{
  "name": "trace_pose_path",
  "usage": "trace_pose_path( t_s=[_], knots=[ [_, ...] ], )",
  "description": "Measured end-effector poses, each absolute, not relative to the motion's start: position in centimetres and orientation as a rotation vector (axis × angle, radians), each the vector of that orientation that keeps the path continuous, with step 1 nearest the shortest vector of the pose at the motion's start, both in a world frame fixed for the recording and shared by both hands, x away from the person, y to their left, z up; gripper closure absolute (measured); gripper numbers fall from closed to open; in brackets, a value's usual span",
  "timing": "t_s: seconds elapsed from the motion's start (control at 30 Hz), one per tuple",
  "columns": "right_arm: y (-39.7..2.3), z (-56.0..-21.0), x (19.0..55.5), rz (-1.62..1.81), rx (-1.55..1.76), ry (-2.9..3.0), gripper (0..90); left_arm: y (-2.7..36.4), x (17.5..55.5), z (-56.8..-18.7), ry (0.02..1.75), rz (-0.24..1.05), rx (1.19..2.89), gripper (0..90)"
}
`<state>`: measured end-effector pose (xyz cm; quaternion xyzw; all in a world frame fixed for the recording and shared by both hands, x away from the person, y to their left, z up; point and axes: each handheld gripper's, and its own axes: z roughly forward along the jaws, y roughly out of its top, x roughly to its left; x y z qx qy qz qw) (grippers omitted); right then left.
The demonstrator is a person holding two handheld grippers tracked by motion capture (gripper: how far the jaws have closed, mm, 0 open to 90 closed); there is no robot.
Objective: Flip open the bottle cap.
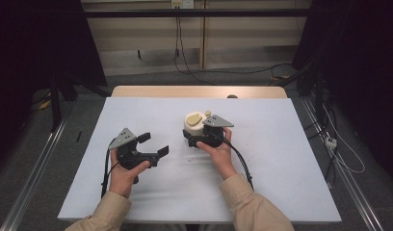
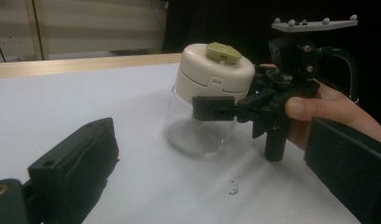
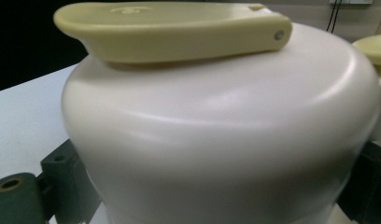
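A jar (image 1: 193,123) with a cream lid, a yellow-green flip tab (image 3: 170,28) and a clear glass base (image 2: 194,135) stands upright near the middle of the white table cover (image 1: 262,144). My right gripper (image 1: 192,136) is shut on the jar, one jaw on each side at the lid's lower edge. The lid (image 3: 216,140) looms close in the right gripper view, between the two jaws of the right gripper (image 3: 212,191). My left gripper (image 1: 155,144) rests open to the jar's left, a short gap away, with nothing between its pads (image 2: 76,158). From there I see the jar (image 2: 212,74) and the right gripper (image 2: 205,109).
A small cream-yellow piece (image 1: 207,113) sits just behind the jar. Dark specks (image 2: 233,189) lie on the cover in front of the jar. The wooden table edge (image 1: 199,91) runs along the back with a small round object (image 1: 231,96) on it. Cables hang beyond.
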<state>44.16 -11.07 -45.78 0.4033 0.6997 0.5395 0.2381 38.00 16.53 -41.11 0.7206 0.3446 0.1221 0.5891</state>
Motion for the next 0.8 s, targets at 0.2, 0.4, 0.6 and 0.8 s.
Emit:
trace_pose_path(
  t_s=[0.2, 0.4, 0.6, 0.8],
  knots=[
    [-11.1, -45.8, 44.2, 1.479, 1.104, 1.918, 6.5, 15.8, 38.5, -41.0, 0.803, 0.272, 1.696, 4.9],
    [-11.1, -45.8, 44.2, 1.479, 1.103, 1.918, 6.5, 14.9, 38.9, -40.8, 0.793, 0.254, 1.705, 8.8],
    [-11.1, -45.8, 44.2, 1.477, 1.101, 1.920, 6.5, 14.2, 39.3, -40.5, 0.776, 0.252, 1.715, 15.5],
    [-11.1, -45.8, 44.2, 1.478, 1.103, 1.920, 6.5, 13.8, 39.8, -40.2, 0.776, 0.246, 1.725, 23.6]
  ],
)
